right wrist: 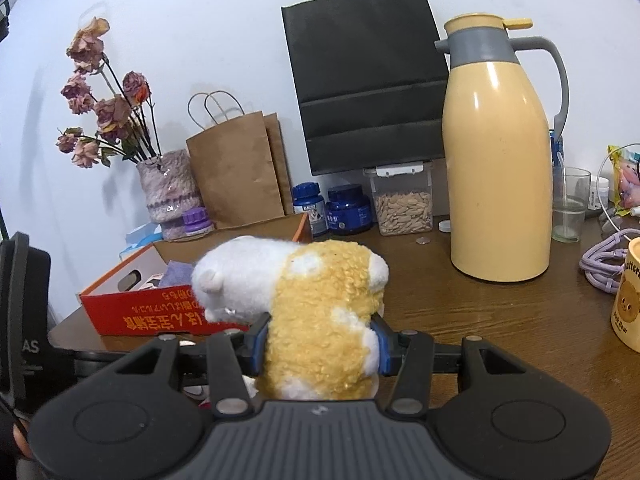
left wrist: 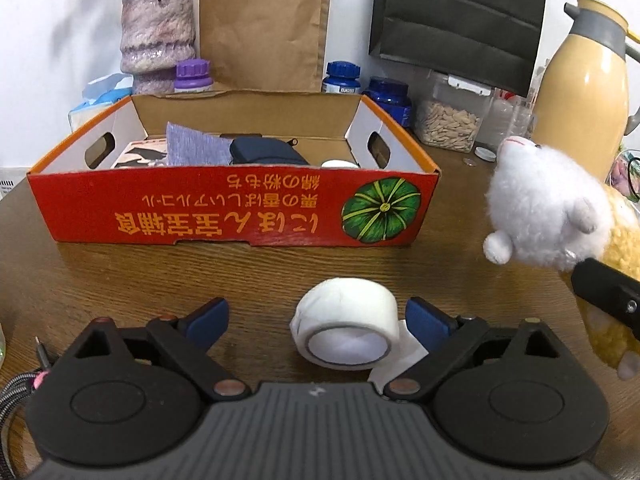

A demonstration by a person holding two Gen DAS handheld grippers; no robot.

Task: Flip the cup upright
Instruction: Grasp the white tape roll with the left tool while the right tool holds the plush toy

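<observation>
A yellow mug (right wrist: 628, 292) with a bear print stands upright at the right edge of the right wrist view, partly cut off. My right gripper (right wrist: 320, 344) is shut on a white and yellow plush toy (right wrist: 320, 300) and holds it above the table. In the left wrist view the same plush toy (left wrist: 548, 212) hangs at the right, with a black finger (left wrist: 604, 292) of the right gripper on it. My left gripper (left wrist: 316, 312) is open, its blue pads on either side of a white tape roll (left wrist: 346, 320) that lies on the wooden table (left wrist: 160, 272). The pads do not touch the roll.
A red cardboard box (left wrist: 240, 208) with cloths and a pouch sits behind the tape roll. Along the wall stand a yellow thermos jug (right wrist: 496, 176), a clear glass (right wrist: 570, 204), a seed container (right wrist: 404, 208), blue jars (right wrist: 348, 210), paper bags and a flower vase (right wrist: 168, 192). A purple cable (right wrist: 600, 260) lies beside the mug.
</observation>
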